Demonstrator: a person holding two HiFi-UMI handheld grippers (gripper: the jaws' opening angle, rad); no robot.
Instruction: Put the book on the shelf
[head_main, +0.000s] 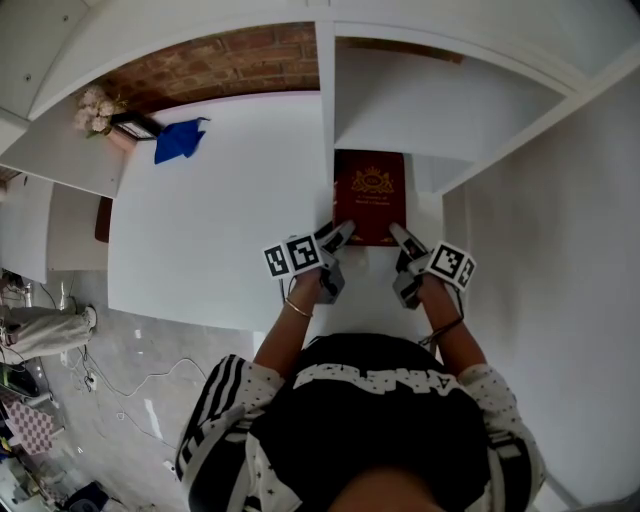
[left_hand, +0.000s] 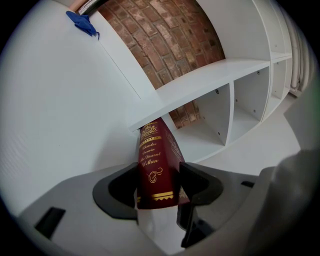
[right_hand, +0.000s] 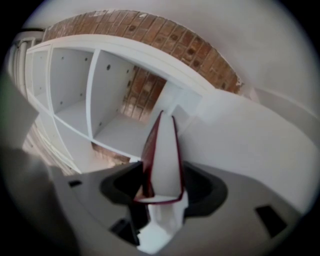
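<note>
A dark red book (head_main: 370, 195) with a gold crest on its cover lies flat against the white shelf unit (head_main: 230, 210), just right of a thin white divider (head_main: 325, 110). Its far edge reaches into an open compartment (head_main: 430, 110). My left gripper (head_main: 335, 238) is shut on the near left corner. In the left gripper view the gold-lettered spine (left_hand: 156, 165) stands between the jaws of this gripper (left_hand: 159, 186). My right gripper (head_main: 402, 240) is shut on the near right corner, and the right gripper view shows the page edges (right_hand: 164, 160) clamped in this gripper (right_hand: 160, 189).
A blue cloth (head_main: 180, 140) and a small bunch of pale flowers (head_main: 95, 110) sit at the far left of the white panel. A brick wall (head_main: 230, 60) shows behind the unit. Several open compartments (right_hand: 70, 90) lie beyond the book. Cables trail on the floor (head_main: 120, 380).
</note>
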